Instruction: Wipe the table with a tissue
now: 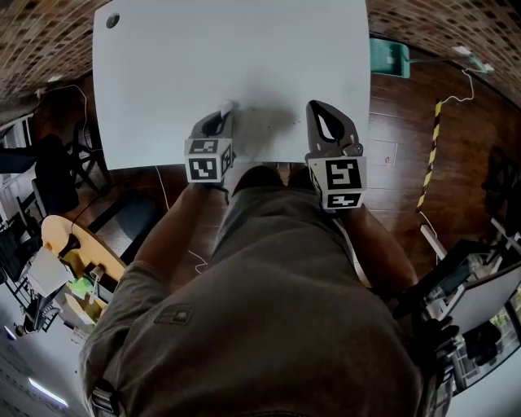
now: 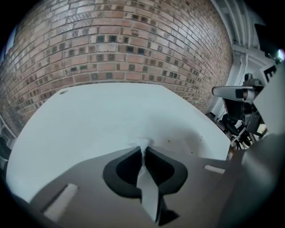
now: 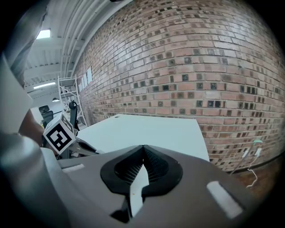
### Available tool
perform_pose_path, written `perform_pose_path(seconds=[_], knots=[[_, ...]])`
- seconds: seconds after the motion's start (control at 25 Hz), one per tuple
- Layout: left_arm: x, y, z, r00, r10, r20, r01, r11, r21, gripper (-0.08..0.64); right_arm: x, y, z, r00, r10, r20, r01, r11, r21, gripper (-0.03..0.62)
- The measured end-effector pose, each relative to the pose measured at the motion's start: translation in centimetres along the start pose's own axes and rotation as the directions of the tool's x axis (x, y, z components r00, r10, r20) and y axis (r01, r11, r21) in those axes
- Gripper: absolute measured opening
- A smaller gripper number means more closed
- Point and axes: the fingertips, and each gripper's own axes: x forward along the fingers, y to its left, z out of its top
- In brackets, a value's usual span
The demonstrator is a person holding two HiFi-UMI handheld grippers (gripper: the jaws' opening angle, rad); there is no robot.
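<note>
A person stands at a white bench (image 1: pixel 163 81) and holds a tool in each hand. The left tongs (image 1: pixel 224 114) are pinching a small white tissue (image 1: pixel 229 105). In the left gripper view, the left tongs (image 2: pixel 144 149) are pressed tight on the tissue (image 2: pixel 142 143). A little crumpled bit of it pokes out past the tips, down at the top of the bench (image 2: pixel 89 120), close to the near edge. The right tongs (image 1: pixel 313 106) are just beside the left ones, over the same near edge. In the right gripper view, the right tongs (image 3: pixel 143 149) are pressed together with nothing in them. That view also shows the black and white cube (image 3: pixel 58 136) on the left tool, off to the side. The bench has a small round hole (image 1: pixel 112 19) in its far left corner. A brick wall (image 2: pixel 133 40) stands behind the bench. The floor (image 1: pixel 407 114) is dark wood, with a yellow and black strip (image 1: pixel 430 155) and a green thing (image 1: pixel 389 57) lying on it to the right.
</note>
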Motion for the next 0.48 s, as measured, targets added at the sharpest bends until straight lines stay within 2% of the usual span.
perform_pose_path(seconds=[0.48], knots=[[-1.0,-0.7,-1.6,1.0,0.005,0.003,-0.005,0.999,-0.042,0.025,-0.4,0.7,0.0,1.0,0.02,0.001,-0.02,1.0,-0.018,0.015]])
